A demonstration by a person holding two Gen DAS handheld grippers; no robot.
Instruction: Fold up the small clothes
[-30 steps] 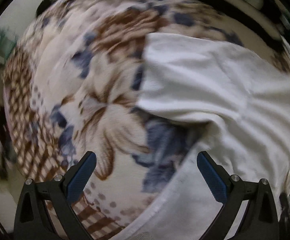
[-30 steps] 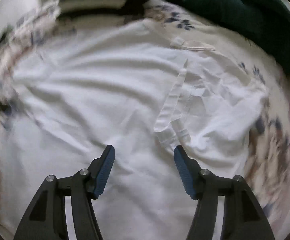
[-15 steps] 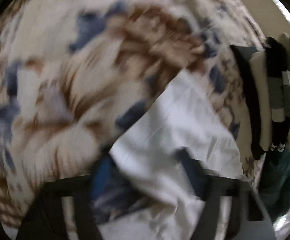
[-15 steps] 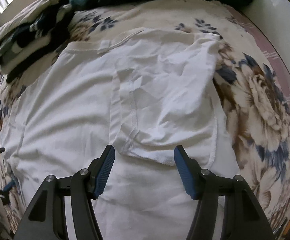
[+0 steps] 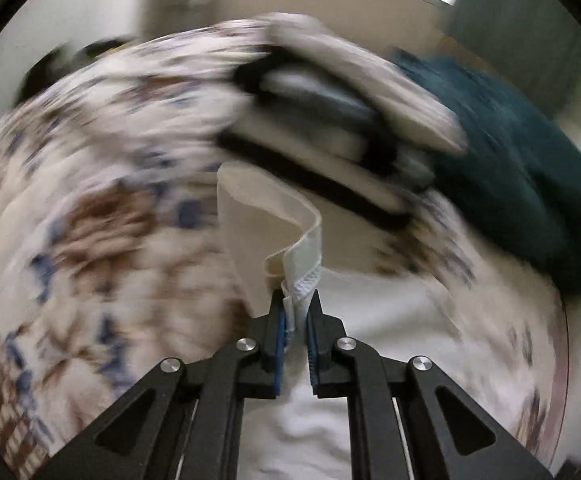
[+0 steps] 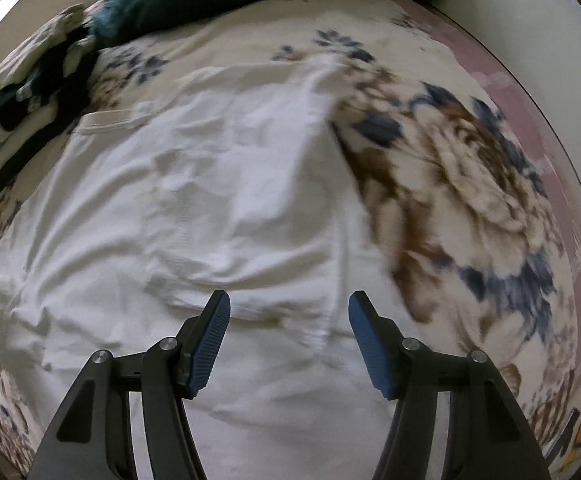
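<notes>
Our left gripper is pinched tight on a hemmed edge of the white shirt, lifting it off the floral bedspread. A stack of folded clothes lies beyond, a teal garment beside it. Our right gripper hangs wide apart, holding nothing, above the spread shirt.

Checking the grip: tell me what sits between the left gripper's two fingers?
In the left wrist view, the left gripper pinches a stitched hem of the white garment.
</notes>
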